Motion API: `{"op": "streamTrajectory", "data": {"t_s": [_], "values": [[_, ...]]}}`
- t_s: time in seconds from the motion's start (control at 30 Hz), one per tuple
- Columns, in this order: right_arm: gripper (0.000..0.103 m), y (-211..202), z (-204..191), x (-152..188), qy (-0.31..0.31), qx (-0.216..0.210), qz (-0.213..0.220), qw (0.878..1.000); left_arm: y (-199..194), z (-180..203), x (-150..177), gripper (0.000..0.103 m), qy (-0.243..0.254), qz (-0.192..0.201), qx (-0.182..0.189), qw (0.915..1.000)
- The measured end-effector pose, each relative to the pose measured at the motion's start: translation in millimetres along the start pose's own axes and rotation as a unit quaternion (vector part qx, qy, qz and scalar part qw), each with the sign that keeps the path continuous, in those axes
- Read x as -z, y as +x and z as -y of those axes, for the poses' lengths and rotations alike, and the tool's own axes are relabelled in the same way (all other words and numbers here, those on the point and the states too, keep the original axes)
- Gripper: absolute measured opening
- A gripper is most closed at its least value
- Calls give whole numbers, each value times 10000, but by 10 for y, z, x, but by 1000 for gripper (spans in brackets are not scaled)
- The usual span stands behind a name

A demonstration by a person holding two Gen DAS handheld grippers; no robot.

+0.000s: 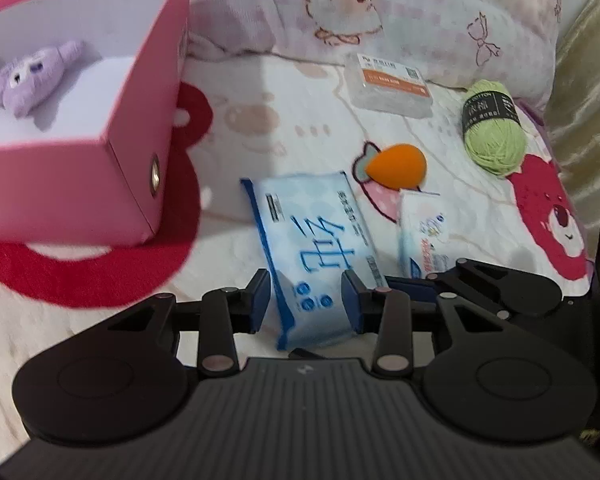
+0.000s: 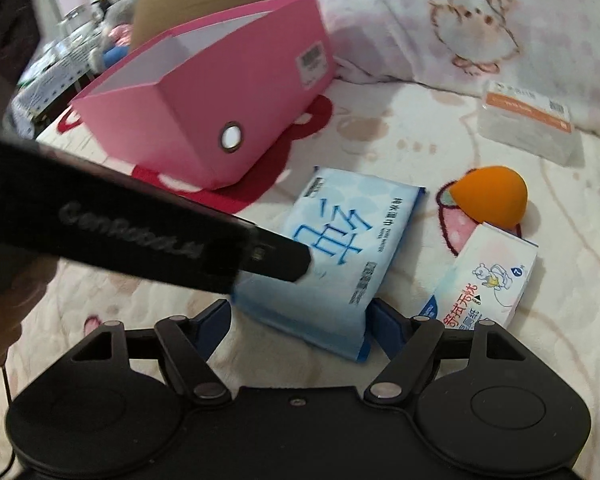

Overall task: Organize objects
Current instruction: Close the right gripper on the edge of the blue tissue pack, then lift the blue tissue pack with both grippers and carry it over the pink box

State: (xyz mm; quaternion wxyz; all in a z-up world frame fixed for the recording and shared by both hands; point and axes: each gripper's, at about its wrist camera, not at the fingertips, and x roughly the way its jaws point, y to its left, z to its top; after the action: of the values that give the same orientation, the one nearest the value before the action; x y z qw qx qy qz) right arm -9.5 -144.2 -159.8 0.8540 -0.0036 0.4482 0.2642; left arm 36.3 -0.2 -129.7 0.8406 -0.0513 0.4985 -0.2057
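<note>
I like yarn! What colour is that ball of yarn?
The yarn ball is light green with a black label, best seen in the left wrist view.

A home bedroom: a cartoon-print bedspread (image 1: 291, 128) and matching pillow (image 1: 380, 8) fill both views.

The left gripper (image 1: 306, 300) is matte black, with a ribbed plate at its base, two round domed housings to either side, flat linkage bars pinned by pale metal rivets with triangular cut-outs, and dark blue pads on its fingers (image 1: 259, 300). The right gripper (image 2: 297, 322) has the same build, with a smooth base plate bearing one small central screw and blue pads on its fingers (image 2: 388, 326). In the right wrist view the left gripper's black body carries grey lettering, blurred but reading roughly "GenRobot".
</note>
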Motion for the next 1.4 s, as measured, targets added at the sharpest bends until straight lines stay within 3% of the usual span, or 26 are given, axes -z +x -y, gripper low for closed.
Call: {"op": "streamTrajectory", "data": {"t_s": [0.17, 0.23, 0.37, 0.5, 0.6, 0.7, 0.9, 1.03, 1.13, 1.4], "values": [[81, 33, 59, -16, 285, -72, 208, 9993, 117, -117, -14, 33, -237, 28, 126, 9996], [83, 45, 86, -32, 412, -209, 229, 9987, 147, -161, 5, 25, -329, 144, 323, 9988], [83, 16, 252, -59, 1029, -529, 274, 9929, 159, -238, 42, 25, -602, 169, 643, 9960], [81, 65, 180, -60, 741, -206, 293, 9966, 165, -315, 39, 24, -918, 18, 993, 9908], [80, 55, 179, -33, 647, -201, 348, 9971, 183, -281, 46, 21, -726, -112, 793, 9941], [68, 36, 230, 16, 598, -151, 402, 9973, 182, -247, 60, 21, -564, -53, 673, 9961], [66, 66, 190, 3, 465, 27, 416, 9980, 271, -246, 23, 21, -584, 100, 560, 9967], [68, 106, 143, 4, 247, 135, 482, 9984, 239, -207, 64, 21, -579, 263, 562, 9964], [65, 67, 218, 41, 331, -37, 576, 9978, 212, -179, 93, 21, -549, 305, 612, 9962], [62, -21, 88, 41, 457, 10, 369, 9983, 131, -219, 145, 21, -778, 151, 866, 9931]]}}
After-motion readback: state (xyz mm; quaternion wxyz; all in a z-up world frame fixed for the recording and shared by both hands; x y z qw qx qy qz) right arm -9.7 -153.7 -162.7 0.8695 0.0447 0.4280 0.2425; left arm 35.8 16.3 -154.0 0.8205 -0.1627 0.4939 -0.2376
